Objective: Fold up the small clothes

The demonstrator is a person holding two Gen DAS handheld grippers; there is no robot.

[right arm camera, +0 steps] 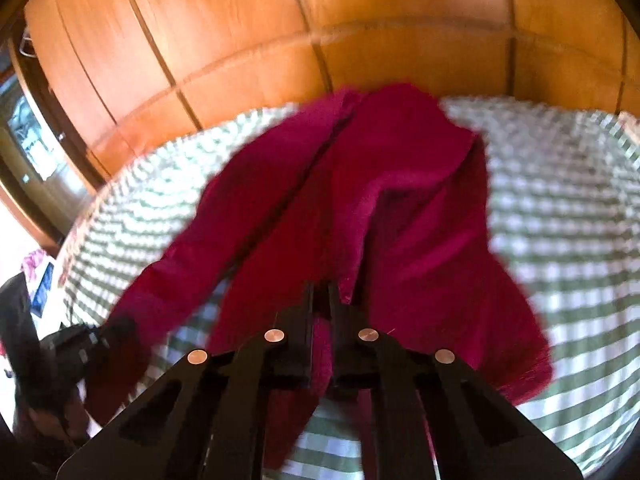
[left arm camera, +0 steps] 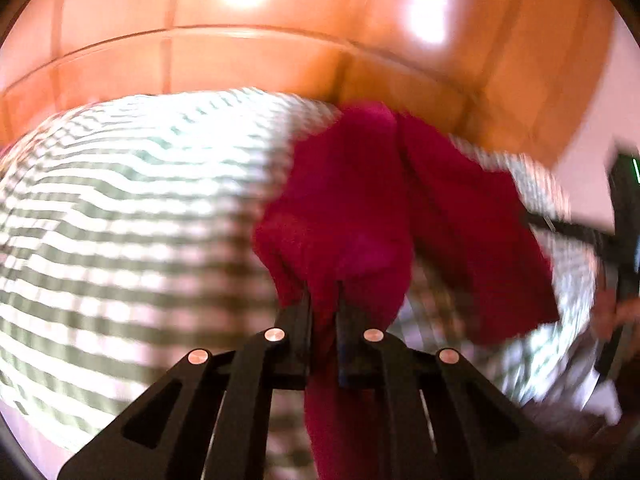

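Note:
A dark red garment [left arm camera: 360,208] hangs in the air over a bed with a green and white checked sheet [left arm camera: 120,220]. My left gripper [left arm camera: 324,296] is shut on one edge of the garment. My right gripper [right arm camera: 320,292] is shut on another edge of the same red garment [right arm camera: 380,200], which drapes forward and to both sides over the checked sheet [right arm camera: 560,220]. The right gripper also shows at the right edge of the left wrist view [left arm camera: 576,236], and the left gripper at the lower left of the right wrist view [right arm camera: 80,348]. Both views are motion-blurred.
A wooden wardrobe with panelled doors [right arm camera: 280,40] stands behind the bed; it also shows in the left wrist view [left arm camera: 280,52]. A dark doorway or window frame [right arm camera: 28,140] is at the far left. Some items [right arm camera: 40,276] lie beside the bed's left edge.

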